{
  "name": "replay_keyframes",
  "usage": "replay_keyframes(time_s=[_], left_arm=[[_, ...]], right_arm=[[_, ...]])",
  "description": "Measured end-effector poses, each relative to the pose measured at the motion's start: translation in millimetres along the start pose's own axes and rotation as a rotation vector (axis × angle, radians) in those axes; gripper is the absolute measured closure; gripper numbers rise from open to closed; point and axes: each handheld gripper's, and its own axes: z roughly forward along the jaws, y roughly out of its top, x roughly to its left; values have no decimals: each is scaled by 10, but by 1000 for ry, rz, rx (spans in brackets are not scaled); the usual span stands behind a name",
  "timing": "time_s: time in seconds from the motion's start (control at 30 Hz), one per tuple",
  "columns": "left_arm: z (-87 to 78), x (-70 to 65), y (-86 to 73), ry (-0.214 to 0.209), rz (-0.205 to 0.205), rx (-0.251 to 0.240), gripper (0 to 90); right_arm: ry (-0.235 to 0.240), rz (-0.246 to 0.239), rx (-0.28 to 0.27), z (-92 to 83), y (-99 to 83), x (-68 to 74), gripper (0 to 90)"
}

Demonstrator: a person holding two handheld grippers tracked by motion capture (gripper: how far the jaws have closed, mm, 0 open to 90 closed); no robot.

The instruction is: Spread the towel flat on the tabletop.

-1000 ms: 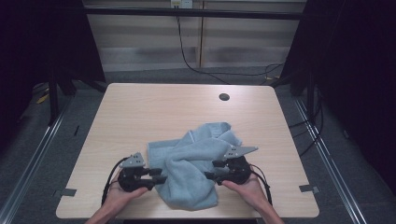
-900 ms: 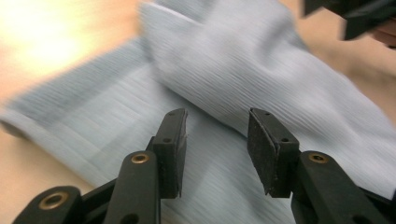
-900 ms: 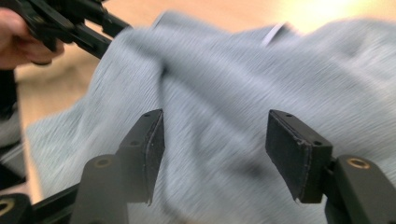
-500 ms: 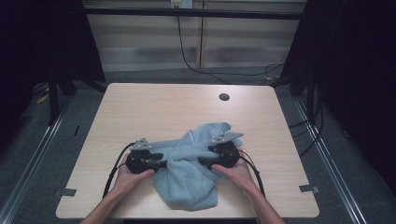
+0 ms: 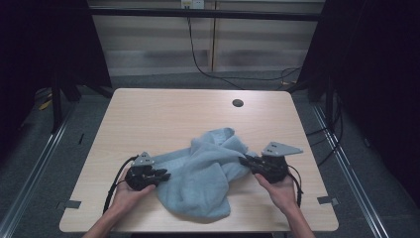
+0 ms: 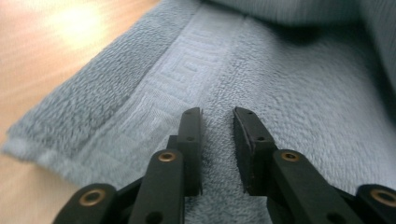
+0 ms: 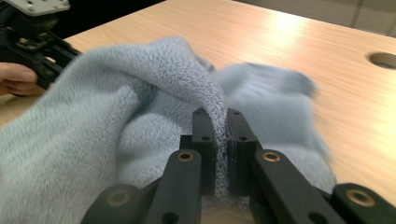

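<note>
Since half a second ago my hands have spread apart along the towel (image 5: 203, 173), which lies crumpled on the table (image 5: 163, 114) between them. My right gripper (image 7: 219, 122) has just been closing and now pinches a towel fold. My left gripper (image 6: 217, 122) has been closing too, jaws narrowly parted over the hem, nothing pinched; I judge spreading can start once it bites.

A light wooden table (image 5: 163, 119) with a round cable hole (image 5: 237, 103) stands on grey floor (image 5: 29, 163), dark curtains (image 5: 44, 44) at both sides, black cables (image 5: 198, 54) trailing behind.
</note>
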Motion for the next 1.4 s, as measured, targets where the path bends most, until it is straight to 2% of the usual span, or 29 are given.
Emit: replay_keyframes(time_s=[0.1,0.23,0.33,0.4,0.53,0.57,0.63,0.73,0.77,0.93,0.97,1.0,1.03,1.07,1.1,1.17,1.2,1.23,1.27,1.33,1.37,1.4], left_arm=[[-69,-65,-58,-28,1,9,778],[-139,-131,-109,-67,-7,11,796],[-162,-148,-90,-77,-4,-14,796],[-158,-125,-69,-76,-13,-23,796],[-167,-72,33,-75,-21,-51,809],[-167,-72,33,-75,-21,-51,816],[-200,-35,110,-84,-38,-86,819],[-213,-5,150,-78,-48,-101,798],[-197,27,187,-77,-62,-116,781],[-145,73,271,-56,-80,-129,660],[-128,95,318,-52,-97,-150,639],[-112,109,330,-48,-105,-156,607],[-83,123,339,-51,-114,-138,563],[-83,123,339,-51,-114,-138,508],[-9,132,328,-52,-124,-110,476],[62,104,317,-69,-94,-71,443],[93,72,316,-69,-74,-58,417],[93,72,316,-69,-74,-58,400],[153,1,316,-77,-35,-35,399],[219,-65,304,-77,-5,4,400],[234,-91,292,-85,14,18,424],[235,-113,272,-96,39,22,507]], right_arm=[[-13,22,61,-101,-232,-43,843],[-6,57,174,-112,-542,-60,810],[2,54,220,-110,-640,-19,730],[7,56,201,-142,-600,-7,664],[13,51,123,-193,-415,-16,603],[13,51,123,-193,-415,-16,603],[14,50,91,-171,-286,-21,601],[22,38,92,-90,-233,-28,611],[40,44,108,54,-206,-46,593],[100,41,159,487,-166,-27,547],[110,38,169,567,-164,-8,553],[114,25,190,645,-168,19,625],[125,10,206,711,-183,55,757],[134,-6,226,771,-207,94,821],[134,-18,254,828,-238,141,899],[156,-34,284,919,-326,249,900],[165,-16,267,924,-345,284,900],[175,-14,269,923,-345,317,900],[179,-31,275,919,-342,359,900],[186,-31,284,902,-352,424,900],[200,-25,281,889,-370,451,900],[209,-9,281,867,-392,484,900]])
